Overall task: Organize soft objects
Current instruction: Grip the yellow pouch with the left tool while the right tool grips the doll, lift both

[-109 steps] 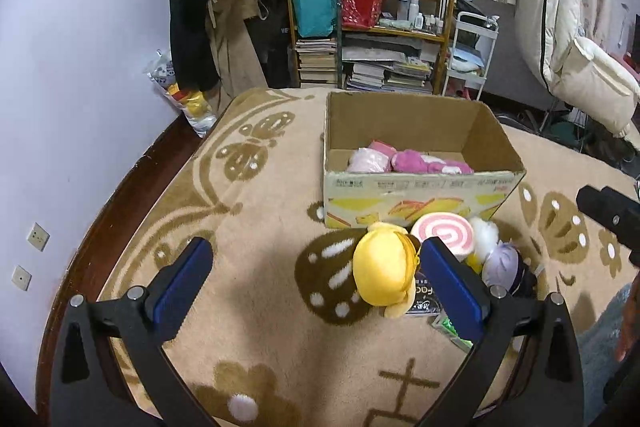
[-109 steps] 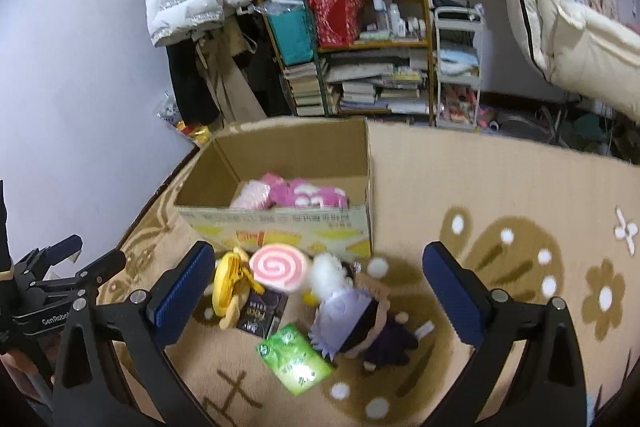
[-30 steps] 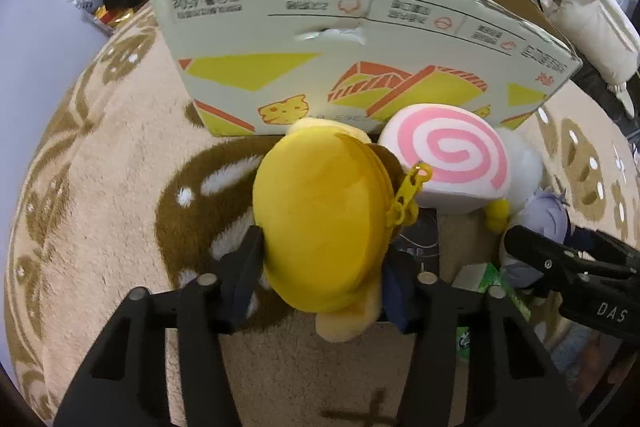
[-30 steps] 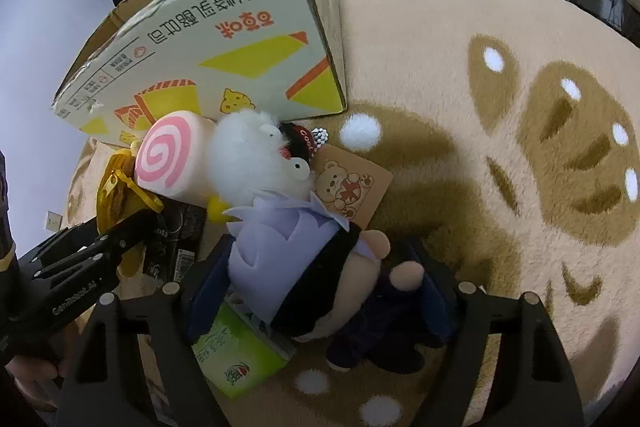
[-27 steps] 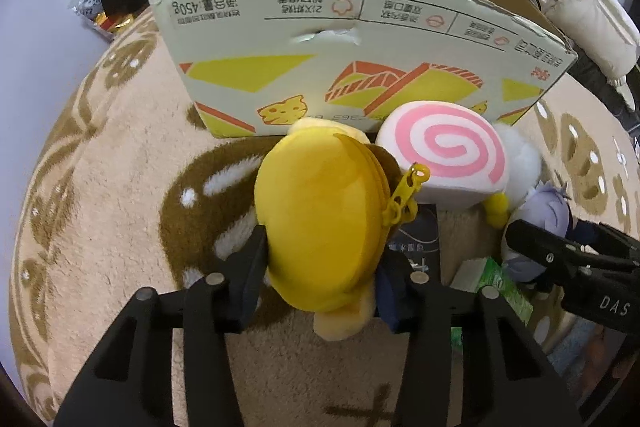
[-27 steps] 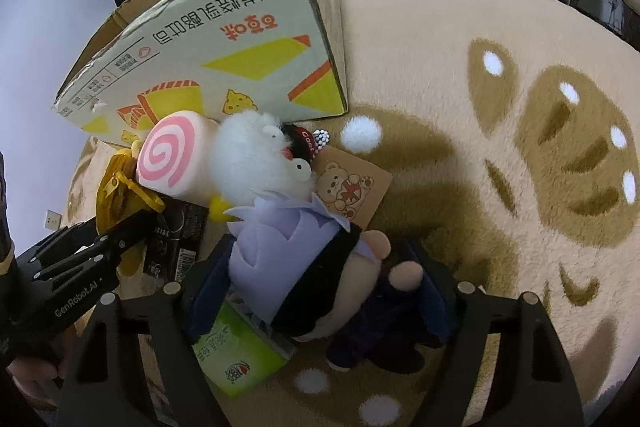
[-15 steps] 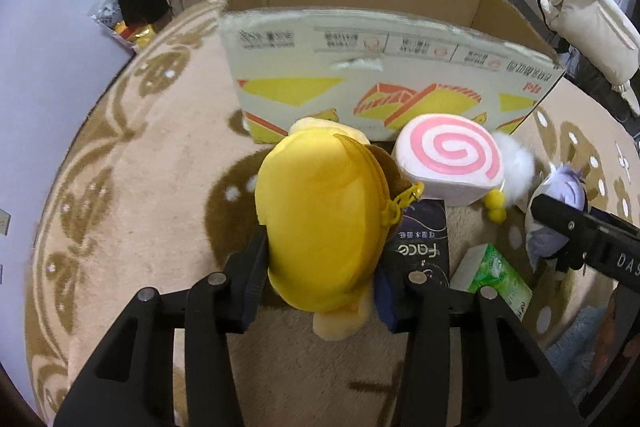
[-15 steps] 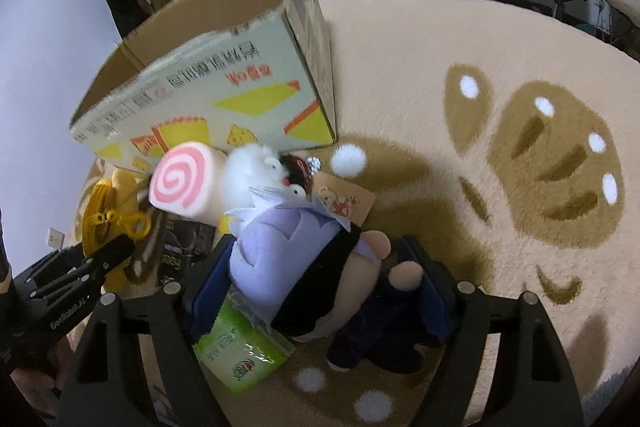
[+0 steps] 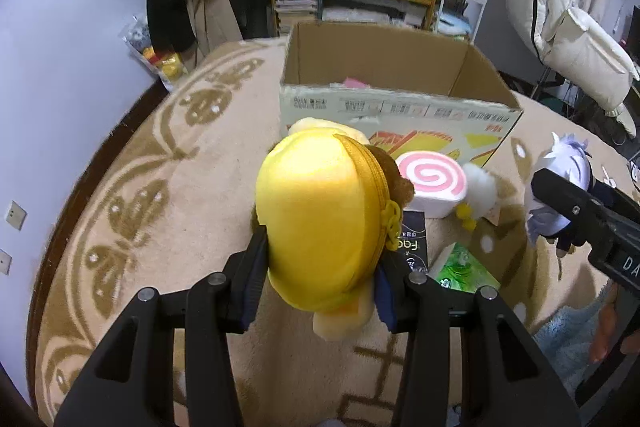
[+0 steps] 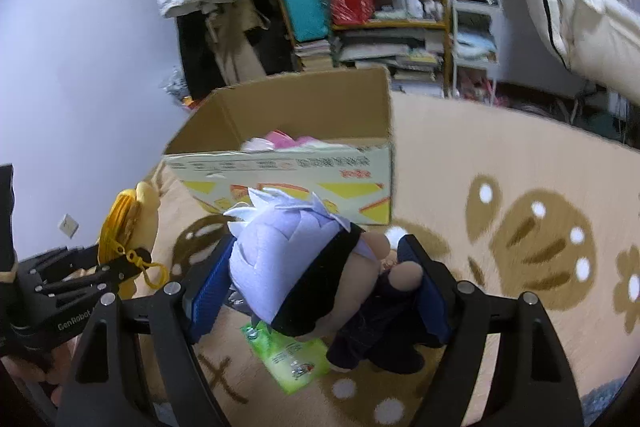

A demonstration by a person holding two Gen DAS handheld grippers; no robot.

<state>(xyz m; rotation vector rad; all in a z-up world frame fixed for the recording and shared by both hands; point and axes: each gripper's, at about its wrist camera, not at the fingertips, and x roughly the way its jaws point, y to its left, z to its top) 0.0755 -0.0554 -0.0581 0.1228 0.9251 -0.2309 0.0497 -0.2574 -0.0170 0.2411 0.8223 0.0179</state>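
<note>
Yellow plush (image 9: 320, 223) sat clamped in the left tool (image 9: 320, 275), the doll (image 10: 304, 267) in the right tool (image 10: 320, 283), both near the cardboard box (image 9: 384, 107); carry each over the rim before releasing.

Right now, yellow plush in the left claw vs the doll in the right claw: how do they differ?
The yellow plush is one rounded, single-colour pouch shape with a zipper and a clip; the purple-haired doll is a figure with spiky hair, a face and dark clothes. The plush fills the left claw upright; the doll lies sideways across the right claw. Both are clamped and clear of the rug.
</note>
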